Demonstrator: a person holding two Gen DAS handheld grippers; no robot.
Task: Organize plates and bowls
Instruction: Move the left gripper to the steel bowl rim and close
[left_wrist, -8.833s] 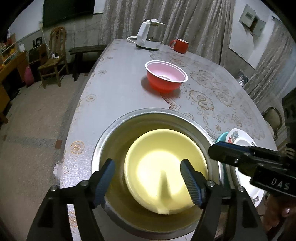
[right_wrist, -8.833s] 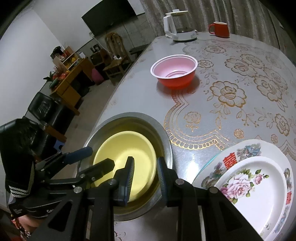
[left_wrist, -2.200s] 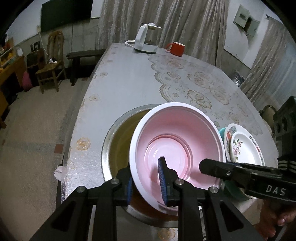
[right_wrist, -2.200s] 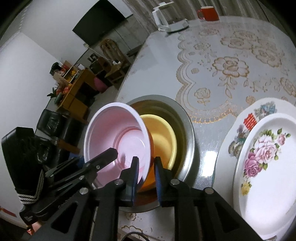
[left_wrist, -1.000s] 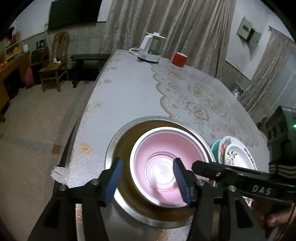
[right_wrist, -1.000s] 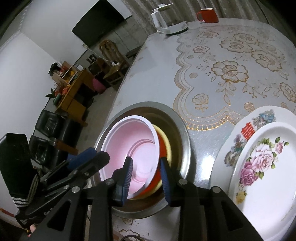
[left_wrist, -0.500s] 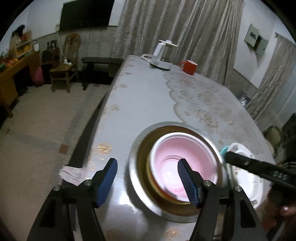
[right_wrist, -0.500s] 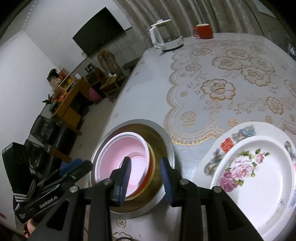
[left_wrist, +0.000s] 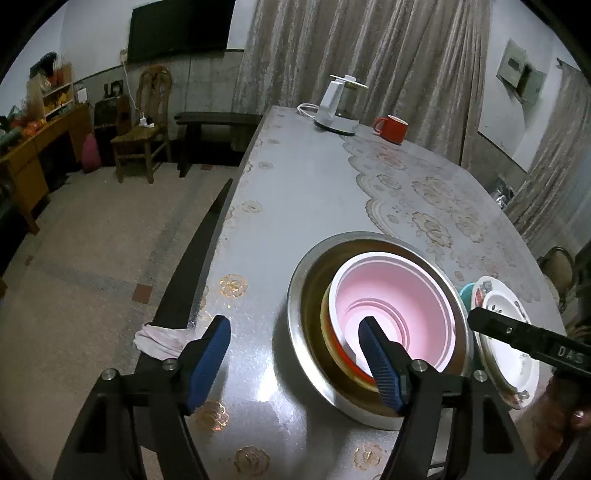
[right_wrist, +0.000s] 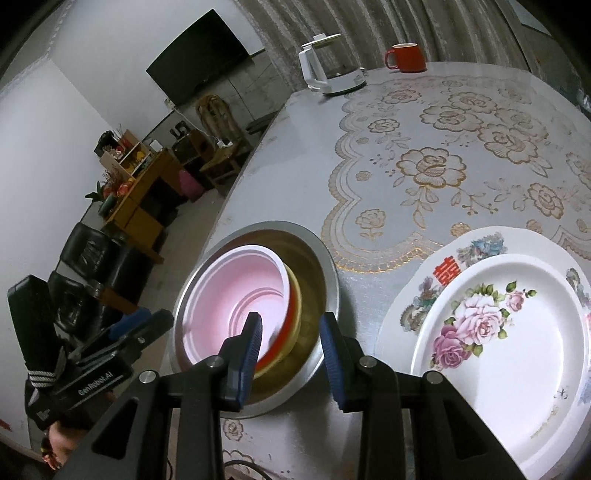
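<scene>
Left wrist view: nearest on the table, a steel basin holds a yellow bowl, and tilted inside that sits a pink bowl with a red outside. Just right of the basin, floral plates are stacked, a teal one lowest. A crumpled cloth lies at the near left table edge. At the far end stand a white kettle and a red mug.

Right wrist view: the same basin and pink bowl lie left of the plate stack.

The left gripper is spread wide and empty, its right finger over the pink bowl. The right gripper is parted over the basin rim, grasping nothing.
</scene>
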